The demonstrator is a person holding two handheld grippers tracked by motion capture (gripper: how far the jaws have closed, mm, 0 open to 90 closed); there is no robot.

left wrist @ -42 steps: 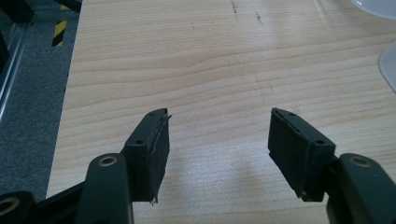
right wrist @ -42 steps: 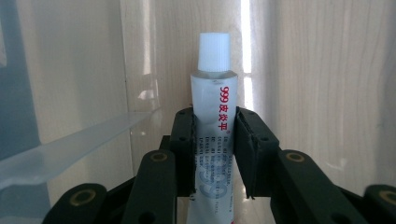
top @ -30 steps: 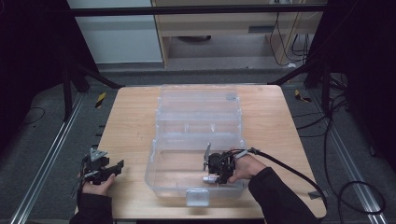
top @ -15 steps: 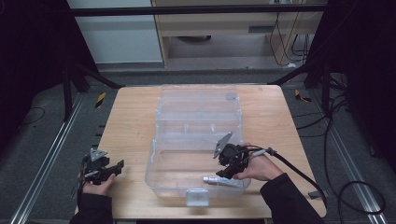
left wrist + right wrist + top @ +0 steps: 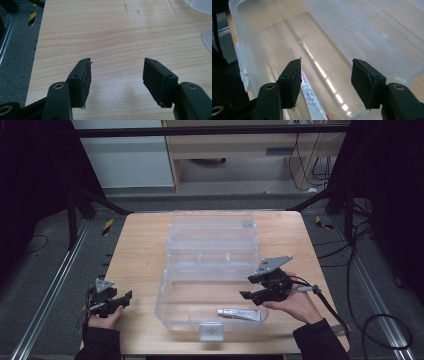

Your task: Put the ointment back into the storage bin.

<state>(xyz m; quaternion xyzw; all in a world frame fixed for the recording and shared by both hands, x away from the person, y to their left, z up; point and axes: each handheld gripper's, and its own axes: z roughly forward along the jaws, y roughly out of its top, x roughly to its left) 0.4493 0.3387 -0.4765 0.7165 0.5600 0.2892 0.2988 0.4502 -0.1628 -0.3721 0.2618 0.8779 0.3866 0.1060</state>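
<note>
We see the right claw (image 5: 248, 287) held above the near right part of the clear plastic box (image 5: 172, 290), which sits open on the wooden worktop (image 5: 135, 250) with its lid (image 5: 212, 227) folded back on the far side. Its jaws have just been opening and now stand spread with nothing between them. In the right gripper view the small white tube (image 5: 310, 96) lies flat on the box floor below the claw (image 5: 325, 72), partly behind one jaw and apart from both pads. From above, we find the tube (image 5: 239, 313) near the box's front wall, close to the latch (image 5: 210, 330). Our left claw (image 5: 124, 299) rests at the worktop's near left corner, well apart from the box; its jaws have just been closing a little, yet they are spread over bare wood (image 5: 115, 45) with nothing between them.
</note>
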